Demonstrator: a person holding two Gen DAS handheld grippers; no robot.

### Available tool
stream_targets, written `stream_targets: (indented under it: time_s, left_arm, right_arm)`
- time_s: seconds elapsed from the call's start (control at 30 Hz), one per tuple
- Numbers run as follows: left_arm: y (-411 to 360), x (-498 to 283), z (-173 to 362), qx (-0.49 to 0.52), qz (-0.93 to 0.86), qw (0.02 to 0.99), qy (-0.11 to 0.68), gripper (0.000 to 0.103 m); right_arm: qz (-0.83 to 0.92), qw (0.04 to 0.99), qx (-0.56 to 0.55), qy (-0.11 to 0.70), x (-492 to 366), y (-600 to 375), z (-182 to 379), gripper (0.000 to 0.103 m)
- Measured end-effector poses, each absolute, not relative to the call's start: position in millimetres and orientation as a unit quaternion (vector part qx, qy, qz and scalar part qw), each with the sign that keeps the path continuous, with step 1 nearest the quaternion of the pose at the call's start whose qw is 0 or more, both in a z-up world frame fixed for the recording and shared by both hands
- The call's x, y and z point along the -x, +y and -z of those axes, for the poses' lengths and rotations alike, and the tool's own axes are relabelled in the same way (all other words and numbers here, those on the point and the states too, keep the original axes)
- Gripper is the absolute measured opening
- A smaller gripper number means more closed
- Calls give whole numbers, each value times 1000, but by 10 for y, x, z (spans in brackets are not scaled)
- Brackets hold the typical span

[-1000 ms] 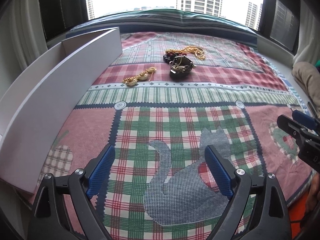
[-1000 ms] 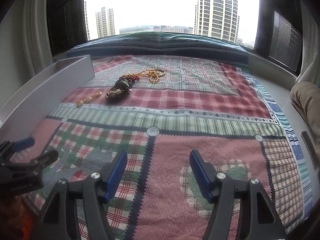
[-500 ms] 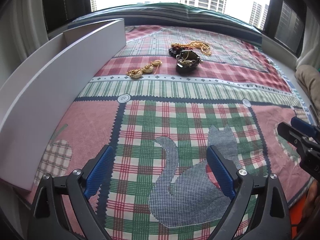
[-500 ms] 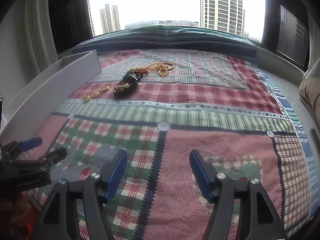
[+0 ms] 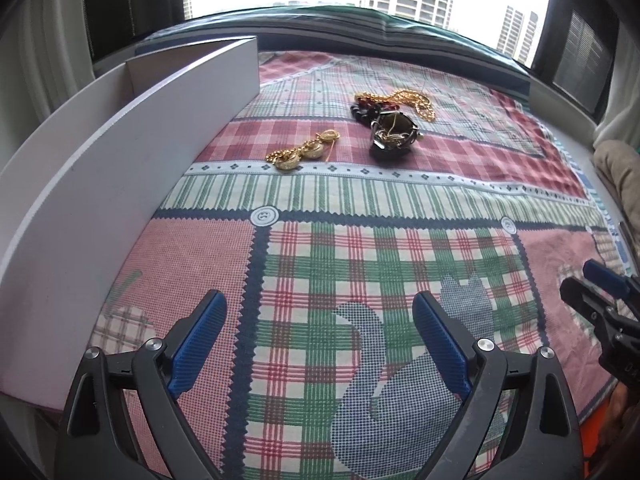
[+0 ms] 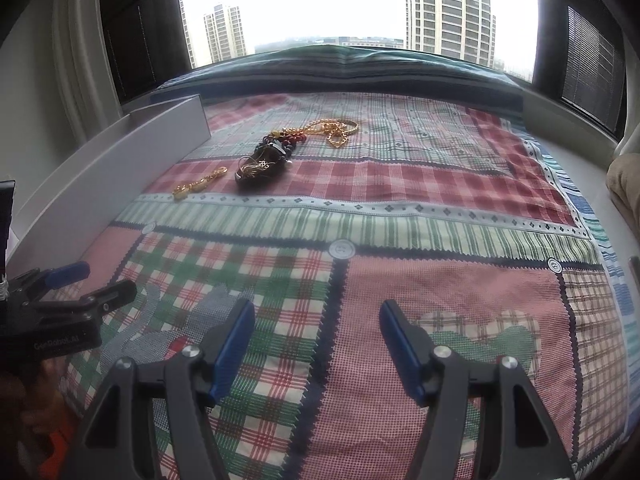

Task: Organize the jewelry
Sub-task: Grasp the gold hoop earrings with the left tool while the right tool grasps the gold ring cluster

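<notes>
We note a wide window [image 6: 352, 4] across the far wall, high-rise towers beyond it, dark blinds at either side. Beneath it a bed carries a patchwork plaid bedspread [image 5: 400, 208] in red, green and pink, with a printed grey cat near the front edge. A long grey tray [image 5: 132, 136] with upright walls runs along the spread from nine to eleven o'clock in the left wrist view. The jewelry lies well ahead, near twelve o'clock: a dark pendant bundle [image 5: 394, 136] touching a gold chain [image 5: 416, 100] with red beads, and apart from them, toward eleven, a gold bracelet [image 5: 302, 152]. The left hand-held gripper [image 5: 320, 340] is released, nothing between its blue pads. The right hand-held gripper [image 6: 316, 344] likewise stands released and bare above the spread.
</notes>
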State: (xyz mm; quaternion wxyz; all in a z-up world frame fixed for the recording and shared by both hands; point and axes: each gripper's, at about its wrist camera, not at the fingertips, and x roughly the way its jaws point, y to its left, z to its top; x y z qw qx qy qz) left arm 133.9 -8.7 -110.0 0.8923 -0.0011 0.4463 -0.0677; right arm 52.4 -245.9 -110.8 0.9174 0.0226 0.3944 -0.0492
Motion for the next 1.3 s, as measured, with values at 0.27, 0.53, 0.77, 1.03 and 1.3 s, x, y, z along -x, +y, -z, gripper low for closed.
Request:
stream_targets:
  time_s: [0.27, 0.53, 0.77, 1.03, 1.3]
  left_arm:
    - [33, -2156, 1026, 1, 92, 888, 451, 95]
    - [-180, -2957, 1412, -71, 96, 876, 468, 90]
    - [-210, -2977, 1516, -68, 140, 877, 454, 30]
    - [-138, -2655, 1472, -63, 143, 877, 455, 27]
    - [63, -2150, 1433, -27, 153, 867, 474, 28]
  right_arm:
    - [42, 913, -34, 403, -577, -2478, 1171, 66]
    - [44, 913, -42, 404, -634, -2537, 1157, 66]
    - [49, 912, -47, 405, -645, -2598, 1134, 66]
    - [-57, 915, -61, 395, -1233, -2501, 908, 66]
    - [-186, 887, 44, 420, -2555, -2071, 1052, 48]
